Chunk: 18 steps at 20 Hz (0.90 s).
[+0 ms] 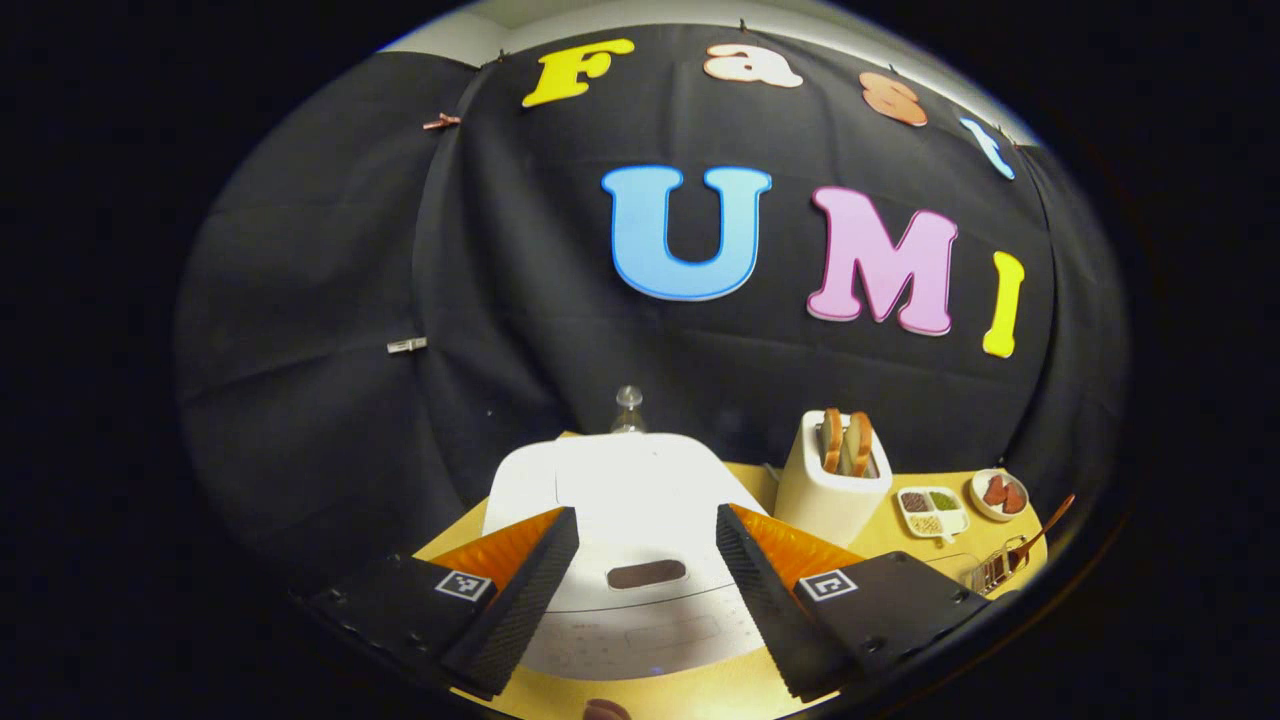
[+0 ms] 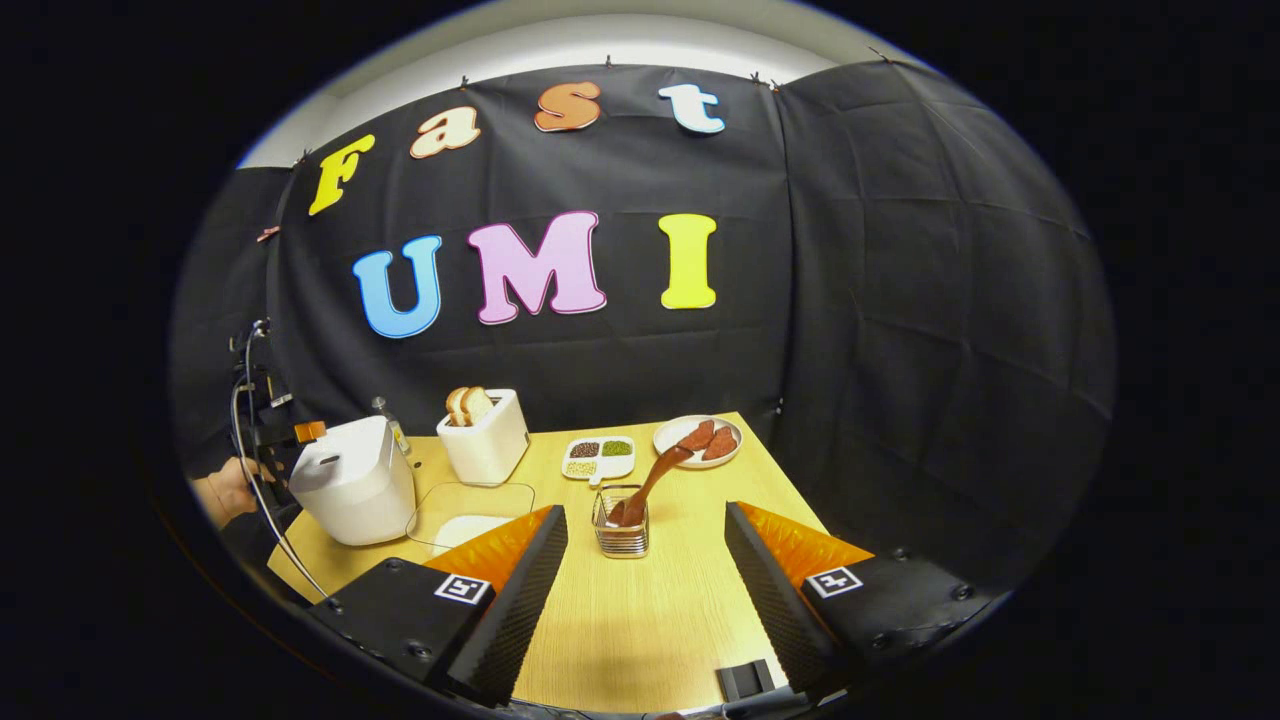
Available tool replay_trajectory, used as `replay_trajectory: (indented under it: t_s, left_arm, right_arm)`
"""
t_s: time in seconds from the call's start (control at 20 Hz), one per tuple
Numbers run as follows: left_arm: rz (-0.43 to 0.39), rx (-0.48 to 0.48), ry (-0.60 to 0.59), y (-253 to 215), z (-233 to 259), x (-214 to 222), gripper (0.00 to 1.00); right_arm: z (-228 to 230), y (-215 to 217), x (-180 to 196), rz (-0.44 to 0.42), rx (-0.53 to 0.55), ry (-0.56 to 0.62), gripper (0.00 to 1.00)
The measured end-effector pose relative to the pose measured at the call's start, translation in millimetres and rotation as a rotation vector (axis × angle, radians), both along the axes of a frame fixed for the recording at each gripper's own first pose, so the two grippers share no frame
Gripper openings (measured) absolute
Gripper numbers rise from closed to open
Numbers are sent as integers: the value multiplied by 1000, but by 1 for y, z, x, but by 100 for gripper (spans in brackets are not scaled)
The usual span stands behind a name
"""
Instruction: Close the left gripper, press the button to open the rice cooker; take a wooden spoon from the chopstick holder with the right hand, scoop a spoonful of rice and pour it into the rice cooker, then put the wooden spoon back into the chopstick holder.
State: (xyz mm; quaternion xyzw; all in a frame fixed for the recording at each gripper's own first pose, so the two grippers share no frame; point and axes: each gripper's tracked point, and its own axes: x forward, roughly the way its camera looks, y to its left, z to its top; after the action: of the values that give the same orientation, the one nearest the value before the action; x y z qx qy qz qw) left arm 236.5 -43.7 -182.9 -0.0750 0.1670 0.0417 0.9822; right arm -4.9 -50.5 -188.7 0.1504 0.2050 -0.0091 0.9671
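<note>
Parted jaws astride rice cooker (image 1: 640,520)

The right tool (image 2: 645,600) hangs over a bare stretch of the surface (image 2: 650,620), with its fingers wide apart. Straight ahead stands the chopstick holder (image 2: 621,530), and the wooden spoon (image 2: 655,478) leans out of it to the right. A glass dish (image 2: 470,510) lies to its left. Behind are a toaster (image 2: 487,440), a small tray (image 2: 598,457) and a plate (image 2: 697,440). The rice cooker (image 2: 352,480) blocks the left edge. The left tool (image 1: 648,600) sits right over the cooker's closed lid.
</note>
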Motion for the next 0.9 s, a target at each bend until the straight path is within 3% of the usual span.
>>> replay_trajectory:
  t_s: [0.3, 0.9]
  left_arm:
    - [-81, -52, -225, 2, 82, -48, 95]
    - [-208, -47, -387, 15, 160, -146, 95]
  right_arm:
    - [33, 17, 8, 23, -2, -63, 99]
    - [77, 32, 10, 6, -36, -134, 99]
